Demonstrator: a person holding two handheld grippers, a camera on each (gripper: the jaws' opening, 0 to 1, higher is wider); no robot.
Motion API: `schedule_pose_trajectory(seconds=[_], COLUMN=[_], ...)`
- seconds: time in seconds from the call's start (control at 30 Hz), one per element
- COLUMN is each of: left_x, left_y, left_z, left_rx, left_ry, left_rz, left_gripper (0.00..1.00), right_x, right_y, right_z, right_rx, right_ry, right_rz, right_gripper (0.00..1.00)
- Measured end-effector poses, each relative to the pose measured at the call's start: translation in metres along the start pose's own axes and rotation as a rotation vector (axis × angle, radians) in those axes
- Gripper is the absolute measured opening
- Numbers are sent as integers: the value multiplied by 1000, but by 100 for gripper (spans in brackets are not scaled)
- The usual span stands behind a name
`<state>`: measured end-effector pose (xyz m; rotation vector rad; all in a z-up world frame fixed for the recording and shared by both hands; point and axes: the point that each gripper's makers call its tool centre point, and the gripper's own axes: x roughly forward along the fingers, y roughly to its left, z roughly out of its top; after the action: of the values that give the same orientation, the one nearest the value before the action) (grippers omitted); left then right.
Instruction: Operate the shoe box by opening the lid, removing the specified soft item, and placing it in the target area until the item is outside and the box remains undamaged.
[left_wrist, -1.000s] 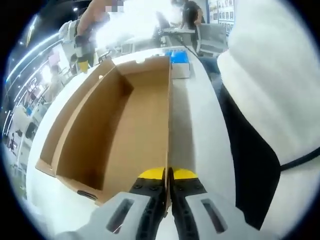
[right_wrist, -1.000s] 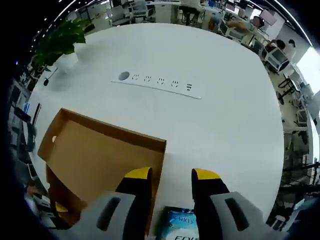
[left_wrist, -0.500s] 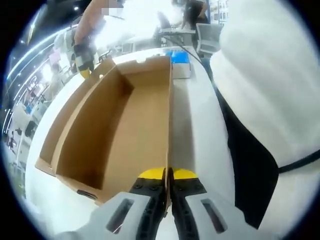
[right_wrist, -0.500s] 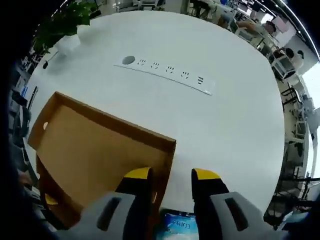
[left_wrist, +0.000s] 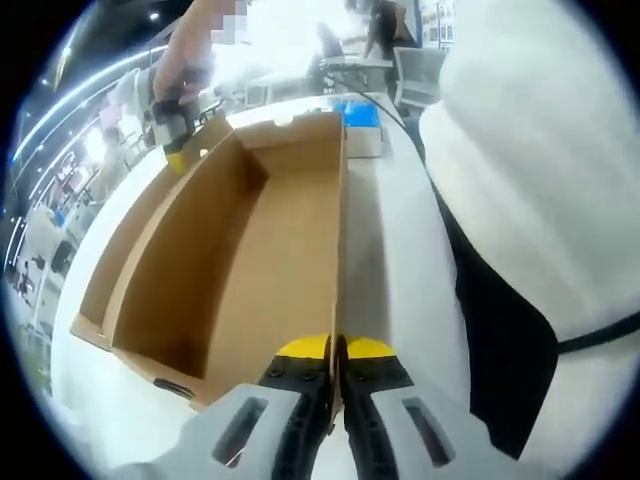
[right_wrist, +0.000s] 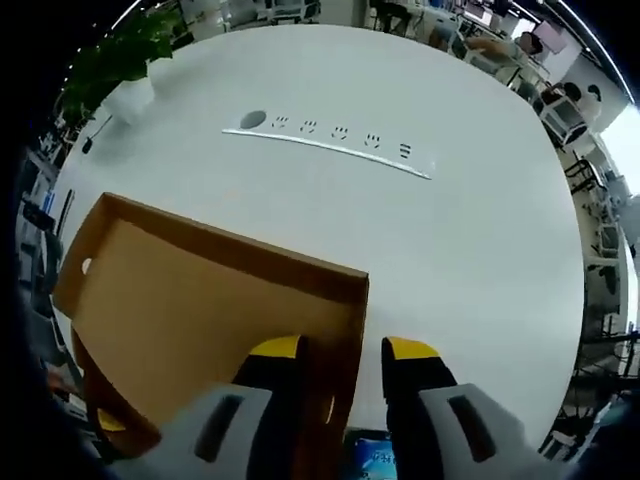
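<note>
Right tongs (right_wrist: 340, 352) now astride box wall (right_wrist: 352, 300), left tongs (left_wrist: 336, 348) clamping shoe box (left_wrist: 250, 250)

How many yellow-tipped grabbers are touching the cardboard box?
2: the left gripper pinches the brown cardboard shoe box's near wall; the right gripper straddles its far corner, jaws apart.

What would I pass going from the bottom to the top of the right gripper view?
Hand-held gripper with jaws apart, cardboard box, bare white table, power strip, potted plant.
</note>
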<state>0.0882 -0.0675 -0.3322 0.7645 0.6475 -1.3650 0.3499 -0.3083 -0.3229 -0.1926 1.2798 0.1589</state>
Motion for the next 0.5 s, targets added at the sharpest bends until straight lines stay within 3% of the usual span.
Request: schedule_pose_trajectory(seconds=[0.3,0.43,0.5], left_x=[-1,-1,-1], left_y=[0,0,1], left_z=[0,0,0], left_rx=[-5,-8,-10], left_ry=[-5,-1,-1], left_rz=[6,7,8], left_gripper=[2,2,2], right_x=[3,-3,-3], right_y=[0,-18,-14], right_z=[-2,0,-1], right_rx=[31,-16,43], right_ry=[2,-22,-29], right_rz=[5,-69,-35], right_gripper=[21,15,15])
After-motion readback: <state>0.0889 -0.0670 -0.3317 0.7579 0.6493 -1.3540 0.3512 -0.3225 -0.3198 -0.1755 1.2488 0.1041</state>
